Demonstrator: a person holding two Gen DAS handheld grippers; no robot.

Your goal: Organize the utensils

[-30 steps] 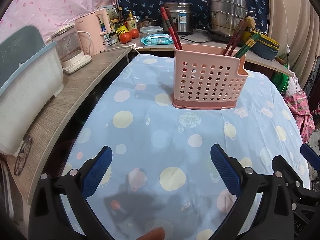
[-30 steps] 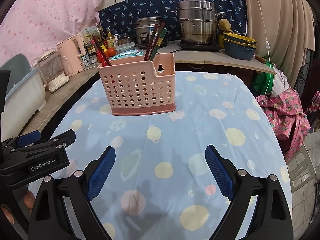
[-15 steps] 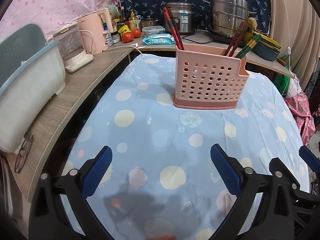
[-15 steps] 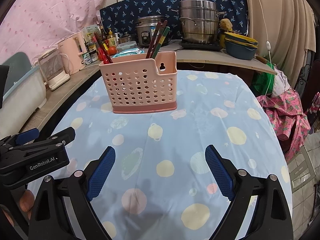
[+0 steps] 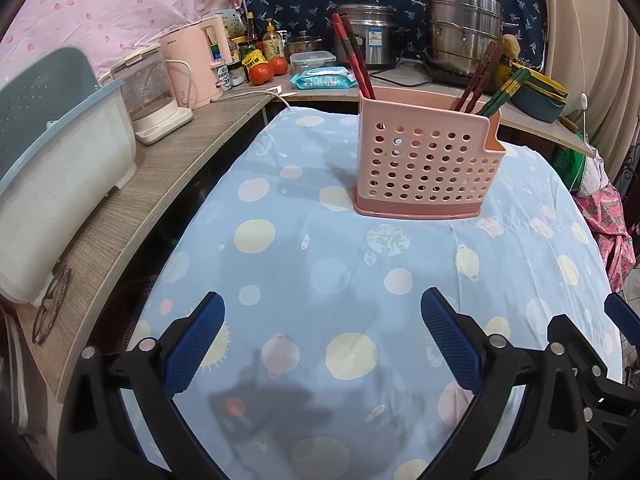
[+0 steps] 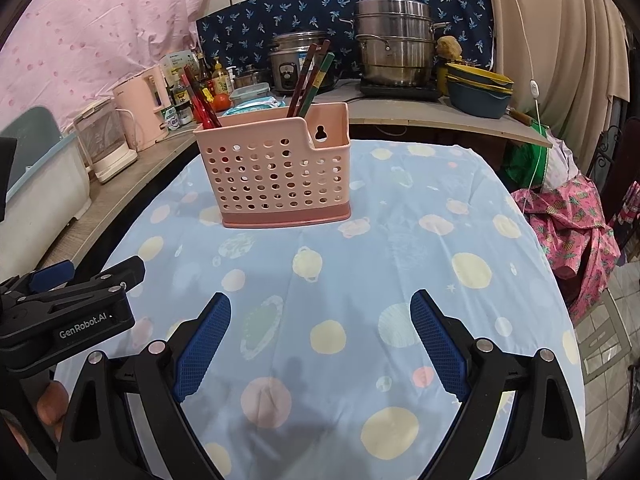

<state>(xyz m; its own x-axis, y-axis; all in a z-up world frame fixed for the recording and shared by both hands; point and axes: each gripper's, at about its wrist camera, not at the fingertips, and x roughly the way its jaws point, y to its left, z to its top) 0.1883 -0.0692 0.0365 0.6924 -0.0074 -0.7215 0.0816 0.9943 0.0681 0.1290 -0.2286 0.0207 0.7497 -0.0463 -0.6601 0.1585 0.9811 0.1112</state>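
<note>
A pink perforated utensil holder [image 5: 426,168] stands on the blue dotted tablecloth [image 5: 320,272]; it also shows in the right wrist view [image 6: 276,172]. Red chopsticks [image 5: 354,60] lean in its left compartment. Brown chopsticks [image 5: 478,78] and green chopsticks [image 5: 502,94] lean in its right compartment. In the right wrist view the red ones [image 6: 198,98] are at left, the brown and green ones [image 6: 310,78] at right. My left gripper [image 5: 322,340] is open and empty, well short of the holder. My right gripper [image 6: 320,340] is open and empty beside it.
A wooden counter [image 5: 120,216] runs along the left with a white dish bin [image 5: 52,184], a kettle [image 5: 150,96] and glasses [image 5: 50,300]. Pots [image 5: 464,40], tomatoes [image 5: 268,70] and bowls [image 6: 478,88] sit on the back counter. Pink cloth [image 6: 568,224] hangs at right.
Both grippers have drawn slightly closer to the holder and stay open. Nothing was picked up or let go.
</note>
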